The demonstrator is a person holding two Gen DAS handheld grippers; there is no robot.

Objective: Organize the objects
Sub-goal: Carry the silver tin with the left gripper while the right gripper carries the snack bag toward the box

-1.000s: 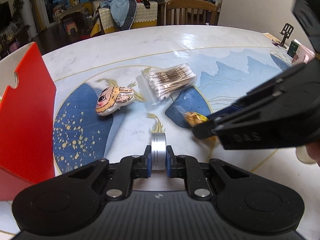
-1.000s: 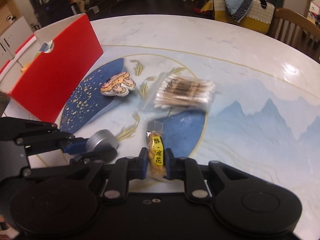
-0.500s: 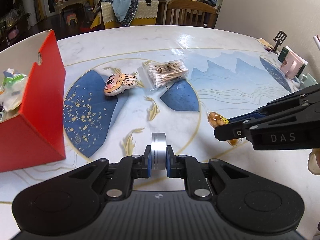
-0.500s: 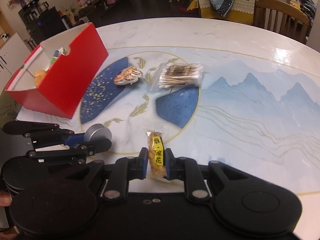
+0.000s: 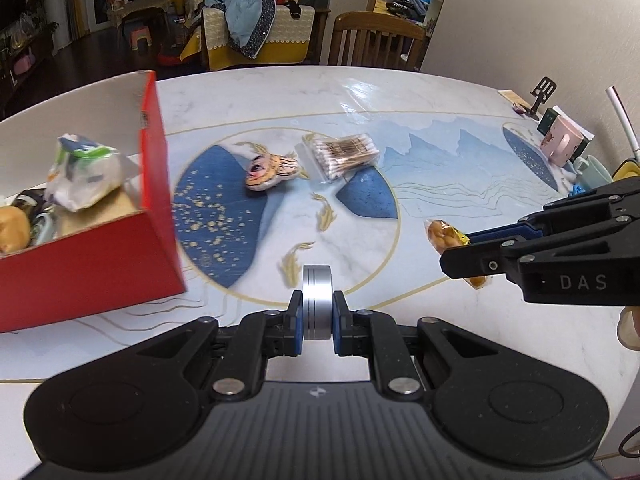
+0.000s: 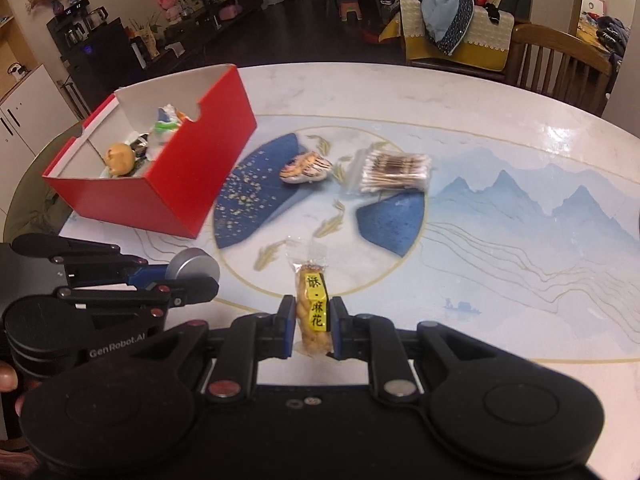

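The left gripper (image 5: 317, 322) clamped a rigid, slippery round metal tin (image 5: 317, 300) by its flat faces; the right gripper (image 6: 311, 328) pinched a light, crushable fried-twist snack packet (image 6: 313, 312) mid-body, both above the table's (image 6: 500, 128) near edge, beside the red box (image 6: 176, 184).

The round tin (image 5: 317, 300) is brushed metal with a dull sheen, while the snack packet (image 6: 313, 312) and cotton-swab bag (image 6: 394, 172) are clear, crinkly plastic. The table (image 6: 500, 128) looks like glossy polished marble; the red box (image 6: 188, 184) is smooth cardboard, white inside
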